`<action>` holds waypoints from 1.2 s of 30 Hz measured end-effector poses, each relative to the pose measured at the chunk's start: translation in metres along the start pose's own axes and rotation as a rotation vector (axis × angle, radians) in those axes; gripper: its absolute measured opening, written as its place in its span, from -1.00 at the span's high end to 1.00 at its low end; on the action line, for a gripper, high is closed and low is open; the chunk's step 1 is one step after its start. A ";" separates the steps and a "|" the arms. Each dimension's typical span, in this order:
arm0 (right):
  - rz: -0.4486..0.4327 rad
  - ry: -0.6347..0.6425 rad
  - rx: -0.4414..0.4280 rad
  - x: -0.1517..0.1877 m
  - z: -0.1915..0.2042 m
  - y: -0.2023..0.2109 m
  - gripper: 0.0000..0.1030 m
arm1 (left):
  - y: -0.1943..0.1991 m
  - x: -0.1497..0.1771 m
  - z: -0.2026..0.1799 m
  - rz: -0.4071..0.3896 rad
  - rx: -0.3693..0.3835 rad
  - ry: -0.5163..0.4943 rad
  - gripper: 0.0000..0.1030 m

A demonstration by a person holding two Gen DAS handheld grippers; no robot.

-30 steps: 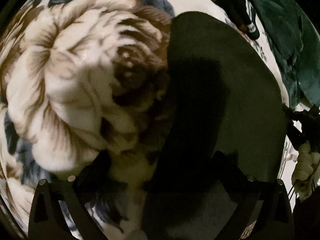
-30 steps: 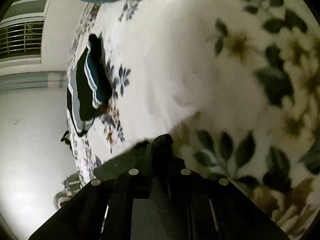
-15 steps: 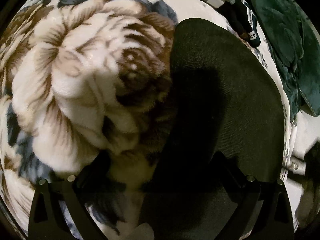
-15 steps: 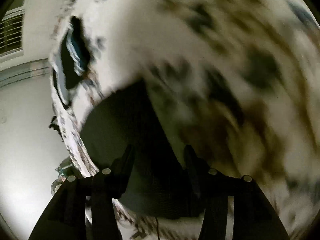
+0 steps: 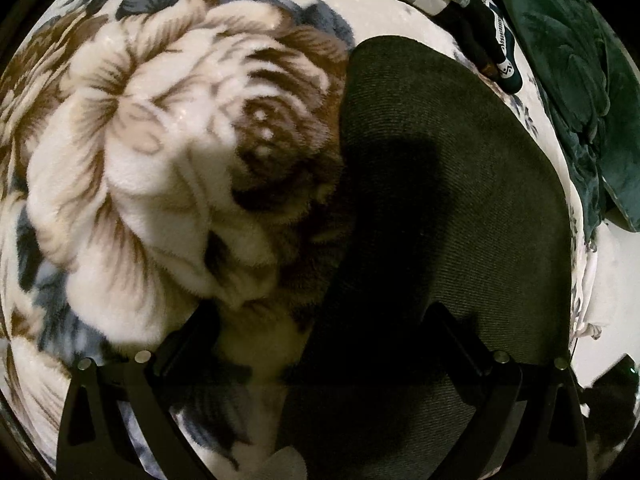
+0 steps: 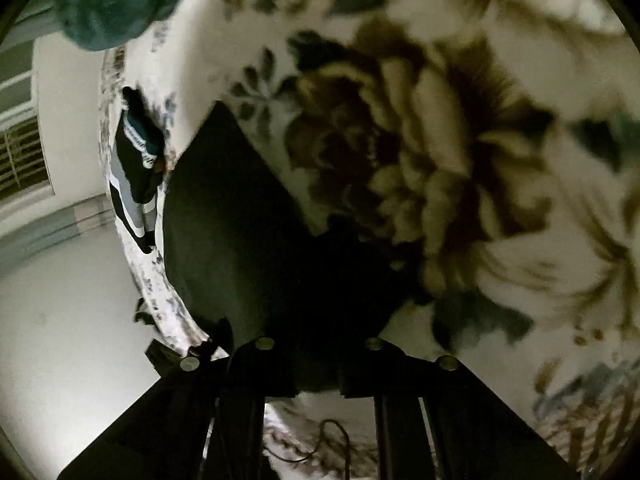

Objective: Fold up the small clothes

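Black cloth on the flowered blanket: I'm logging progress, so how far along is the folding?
Done: a striped pile looks folded at the blanket's edge. In hand: the black cloth lies flat; the right claw has just closed, apparently on its edge, while the left claw stands open over it. Left: folding it and stacking it.

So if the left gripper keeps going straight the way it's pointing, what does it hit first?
Most likely the edge of the dark garment, where it meets the floral blanket. The left gripper, its fingers wide apart, points steeply down at that border; depth is hard to judge.
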State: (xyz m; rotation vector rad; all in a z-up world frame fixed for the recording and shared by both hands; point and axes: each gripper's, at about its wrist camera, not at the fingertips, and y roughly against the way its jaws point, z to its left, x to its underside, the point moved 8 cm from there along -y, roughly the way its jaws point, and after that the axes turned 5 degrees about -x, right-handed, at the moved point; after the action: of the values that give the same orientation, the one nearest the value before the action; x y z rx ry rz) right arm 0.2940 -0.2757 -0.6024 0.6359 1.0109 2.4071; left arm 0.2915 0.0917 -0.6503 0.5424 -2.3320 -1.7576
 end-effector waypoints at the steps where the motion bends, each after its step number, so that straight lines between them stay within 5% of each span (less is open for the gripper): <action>1: -0.021 0.016 0.021 0.005 0.002 0.007 0.79 | 0.000 0.001 -0.001 -0.002 -0.003 -0.006 -1.00; 6: -0.005 0.049 0.214 0.004 -0.017 0.007 0.85 | -0.001 -0.001 -0.001 0.011 -0.004 -0.003 -1.00; 10: 0.075 -0.016 0.121 0.008 -0.010 0.006 0.73 | 0.003 -0.001 -0.002 0.027 -0.022 0.008 -1.00; 11: 0.077 -0.017 0.110 0.011 -0.008 0.009 0.60 | 0.009 0.000 -0.005 0.033 -0.053 0.007 -1.00; 12: 0.085 -0.021 0.099 0.016 -0.005 0.011 0.09 | 0.016 0.001 -0.006 0.028 -0.096 -0.003 -1.00; 13: 0.093 -0.032 0.086 0.021 -0.005 0.012 -0.17 | 0.025 0.004 -0.010 0.012 -0.146 -0.019 -1.00; 14: 0.102 -0.053 0.066 0.026 -0.006 0.010 -0.18 | 0.036 0.007 -0.017 -0.013 -0.165 -0.037 -1.00; 18: 0.161 -0.154 0.038 0.041 -0.014 -0.022 -0.18 | 0.051 0.027 -0.038 -0.007 -0.170 -0.040 -1.00; 21: 0.125 -0.193 0.006 0.043 -0.012 -0.038 -0.14 | 0.045 0.042 -0.048 0.032 -0.171 -0.050 -1.00; 23: 0.054 -0.173 0.027 0.040 -0.009 -0.037 0.51 | 0.042 0.048 -0.053 0.048 -0.184 -0.067 -1.00; 25: 0.019 -0.118 0.046 0.040 0.000 -0.034 0.68 | 0.041 0.052 -0.056 0.052 -0.186 -0.075 -1.00; 29: -0.015 0.017 0.096 0.049 0.019 -0.023 0.77 | 0.039 0.055 -0.054 0.056 -0.197 -0.072 -1.00; 33: 0.021 -0.009 0.182 0.043 -0.009 -0.032 0.77 | 0.039 0.055 -0.046 0.060 -0.207 -0.060 -1.00; 36: 0.085 -0.039 0.152 0.039 -0.014 -0.040 0.71 | 0.043 0.050 -0.037 0.053 -0.209 -0.055 -1.00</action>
State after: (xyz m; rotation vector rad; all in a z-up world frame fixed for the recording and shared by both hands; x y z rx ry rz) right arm 0.2644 -0.2365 -0.6316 0.7907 1.1806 2.3964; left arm 0.2507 0.0497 -0.6022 0.4005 -2.1392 -1.9835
